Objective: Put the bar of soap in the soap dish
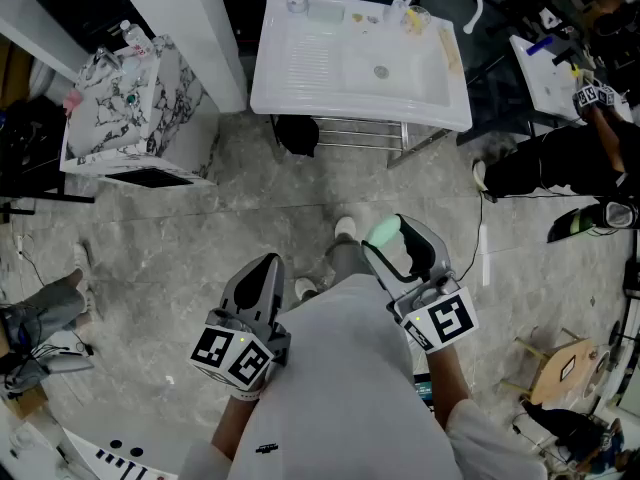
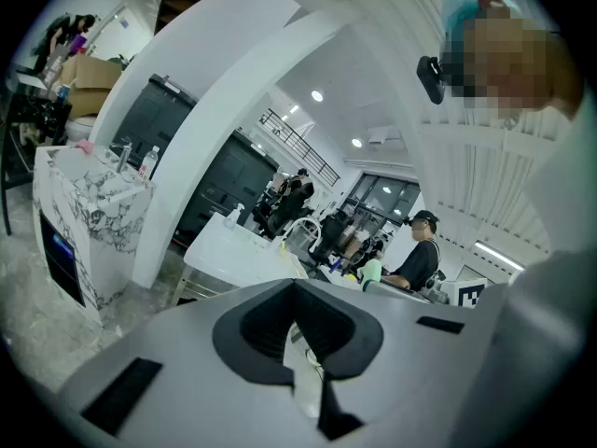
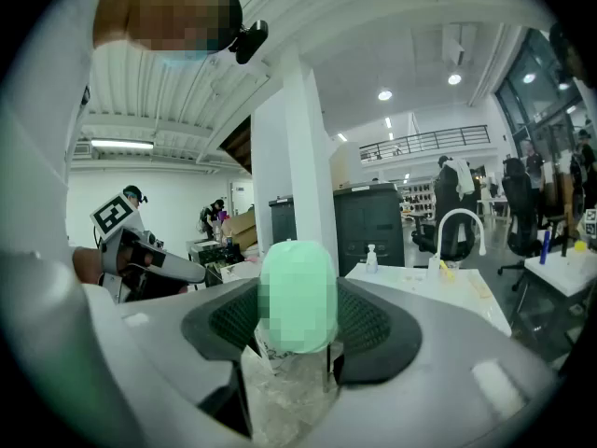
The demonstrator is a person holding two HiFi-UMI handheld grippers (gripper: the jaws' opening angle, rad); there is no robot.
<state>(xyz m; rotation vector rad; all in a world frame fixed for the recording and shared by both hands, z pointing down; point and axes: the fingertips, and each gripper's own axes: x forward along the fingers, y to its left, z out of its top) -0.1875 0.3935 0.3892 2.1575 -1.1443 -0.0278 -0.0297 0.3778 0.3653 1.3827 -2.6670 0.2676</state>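
Head view: the right gripper (image 1: 388, 240) was clamped on the green bar of soap (image 1: 380, 231), well apart from the sink (image 1: 300, 78). What I took for the soap dish (image 1: 325, 10) sat on the sink's back edge.

Left gripper view: the left gripper (image 1: 262, 266) had its jaws together, nothing in them.

Right gripper view: jaws wide, pressed on the soap.

So pickup looked done, and the carry and drop were still left.
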